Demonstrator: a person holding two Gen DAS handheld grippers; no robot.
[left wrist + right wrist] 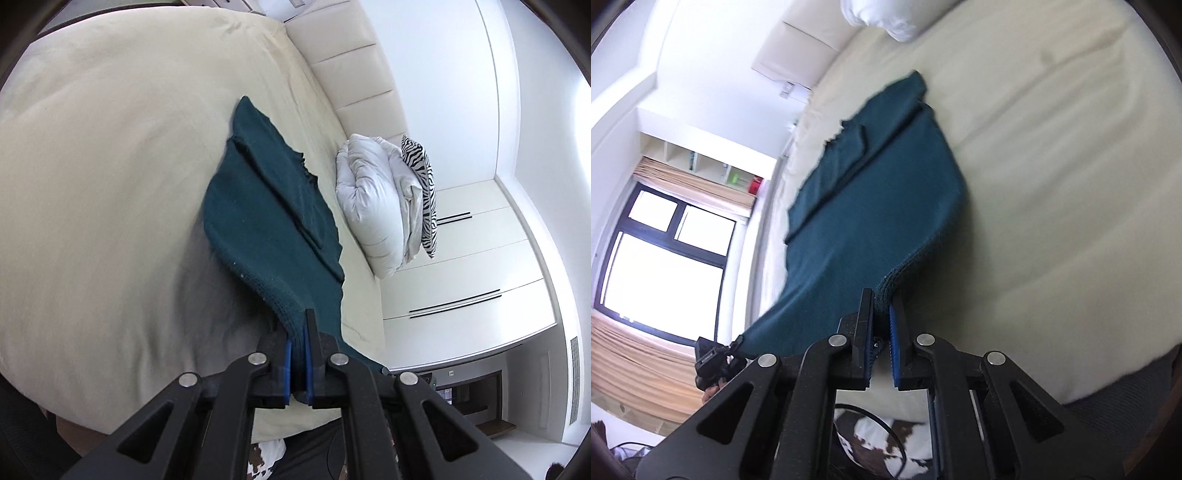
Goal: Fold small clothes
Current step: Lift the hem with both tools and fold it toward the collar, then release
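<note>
Two tools, one teal hem: the fold runs straight ahead

Both tools are clamped on the near edge of the teal garment [266,206], one at each corner. The left tool [300,332] has its blue pads pressed together with the ribbed hem pinched between them. The right tool [882,314] is shut on the opposite corner of the same hem, a thick knit roll caught at its tips.

From either tool the cloth stretches forward and away, its near end lifted off the cream bed [92,166] while the far end lies on the mattress. The long axis of the garment runs along the line each tool points, toward the headboard end where the white duvet [373,206] and the zebra cushion [421,177] sit, well apart from the cloth. A sleeve or flap is already laid over the body of the garment.

Judging by this, the coming move is to carry the held hem forward over the far end. Neither hand is nearer; they hold the edge evenly, so they would need to travel together to keep the fold square
</note>
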